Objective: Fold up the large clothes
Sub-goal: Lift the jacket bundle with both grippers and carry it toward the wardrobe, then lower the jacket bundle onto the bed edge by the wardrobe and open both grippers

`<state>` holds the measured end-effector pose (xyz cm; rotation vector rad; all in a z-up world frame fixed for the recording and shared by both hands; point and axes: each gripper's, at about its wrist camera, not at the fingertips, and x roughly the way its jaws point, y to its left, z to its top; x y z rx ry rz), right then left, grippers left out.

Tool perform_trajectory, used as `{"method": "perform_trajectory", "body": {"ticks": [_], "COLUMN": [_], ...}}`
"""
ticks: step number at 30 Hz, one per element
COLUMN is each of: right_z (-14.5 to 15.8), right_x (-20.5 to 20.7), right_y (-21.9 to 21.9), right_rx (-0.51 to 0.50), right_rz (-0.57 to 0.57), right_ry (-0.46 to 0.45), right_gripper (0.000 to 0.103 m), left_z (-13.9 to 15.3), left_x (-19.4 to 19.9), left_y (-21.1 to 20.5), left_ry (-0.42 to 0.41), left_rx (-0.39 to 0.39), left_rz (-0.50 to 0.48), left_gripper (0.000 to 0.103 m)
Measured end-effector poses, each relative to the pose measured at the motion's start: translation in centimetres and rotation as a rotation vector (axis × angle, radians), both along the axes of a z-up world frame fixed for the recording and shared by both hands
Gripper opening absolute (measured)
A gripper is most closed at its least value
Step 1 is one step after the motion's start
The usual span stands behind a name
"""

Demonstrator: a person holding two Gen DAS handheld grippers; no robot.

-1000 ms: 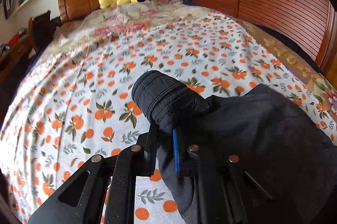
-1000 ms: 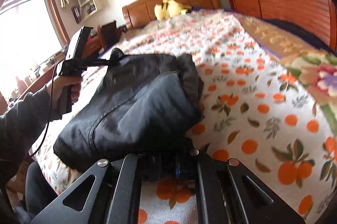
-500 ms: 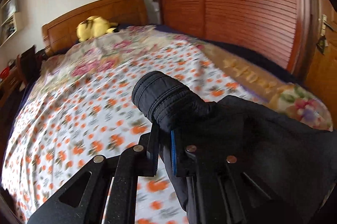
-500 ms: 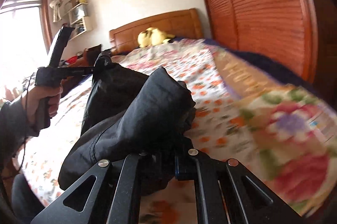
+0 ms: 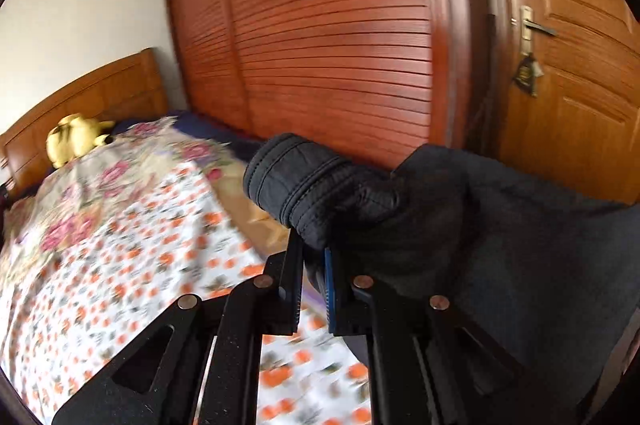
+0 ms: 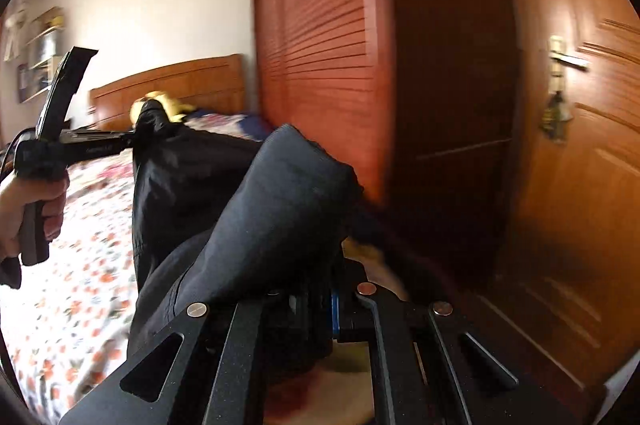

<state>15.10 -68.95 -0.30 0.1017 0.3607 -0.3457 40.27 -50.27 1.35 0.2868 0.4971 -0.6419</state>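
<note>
A black padded jacket [image 5: 500, 241] hangs in the air between both grippers, above the bed. My left gripper [image 5: 314, 265] is shut on the fabric just behind a ribbed cuff [image 5: 288, 181] that sticks out past the fingers. In the right wrist view my right gripper [image 6: 320, 309] is shut on another bunched part of the jacket [image 6: 272, 221], which drapes over the fingers and hides their tips. The left gripper [image 6: 134, 141] also shows there at the left, held by a hand [image 6: 28, 201], pinching the jacket's far end.
The bed [image 5: 100, 265] carries an orange-print sheet and a floral quilt, with a yellow plush toy [image 5: 76, 141] by the wooden headboard [image 5: 100, 93]. A slatted wardrobe [image 5: 320, 37] runs along the bed's far side, and a wooden door [image 5: 572, 73] with a handle stands right of it.
Both grippers have lifted the jacket off the bed and swung toward the wardrobe and door. The jacket now hangs between them. Both grips have held.
</note>
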Motion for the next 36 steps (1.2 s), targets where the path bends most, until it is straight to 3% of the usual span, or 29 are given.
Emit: {"method": "perform_trajectory", "body": {"ticks": [5, 8, 12, 15, 18, 20, 21, 22, 29, 32, 36], "right_z": [-2.5, -4.5, -3.8, -2.4, -0.6, 0.4, 0.8, 1.0, 1.2, -0.3, -3.3], "right_x": [-0.9, -1.3, -2.9, -4.1, -5.9, -6.2, -6.2, -6.1, -4.5, -2.5, 1.0], "right_y": [-3.9, -5.2, -5.6, -5.4, -4.8, -4.1, -3.4, -2.6, -0.1, -2.1, -5.1], "right_rx": [0.065, 0.070, 0.103, 0.060, 0.026, -0.001, -0.022, -0.050, -0.063, -0.057, -0.029], "right_rz": [-0.065, -0.112, -0.101, -0.157, -0.155, -0.137, -0.133, -0.139, -0.065, -0.043, -0.088], "right_ry": [0.106, 0.159, 0.135, 0.101, 0.060, 0.056, 0.053, 0.055, 0.087, 0.124, 0.259], "right_gripper": [0.009, 0.011, 0.022, 0.038, 0.047, 0.047, 0.047, 0.047, 0.047, 0.047, 0.047], "left_z": [-1.9, -2.4, -2.1, -3.0, -3.7, -4.2, -4.5, -4.9, -7.2, -7.7, -8.3], "left_x": [-1.1, -1.1, -1.8, -3.5, -5.2, -6.4, -7.0, -7.7, -11.1, -12.4, -13.5], "left_y": [-3.1, -2.7, -1.1, 0.9, 3.3, 4.6, 5.5, 6.3, 10.9, 12.0, 13.6], "left_ry": [-0.002, 0.035, 0.078, 0.080, 0.087, 0.095, 0.100, 0.112, 0.128, 0.102, 0.125], "left_rx": [0.034, 0.011, -0.035, -0.016, -0.033, -0.032, -0.042, -0.058, -0.079, -0.067, -0.090], "left_rz": [-0.089, -0.053, -0.076, -0.096, -0.124, -0.148, -0.157, -0.162, -0.164, -0.155, -0.158], "left_gripper": [0.011, 0.011, 0.012, 0.040, 0.041, 0.055, 0.077, 0.089, 0.089, 0.089, 0.089]}}
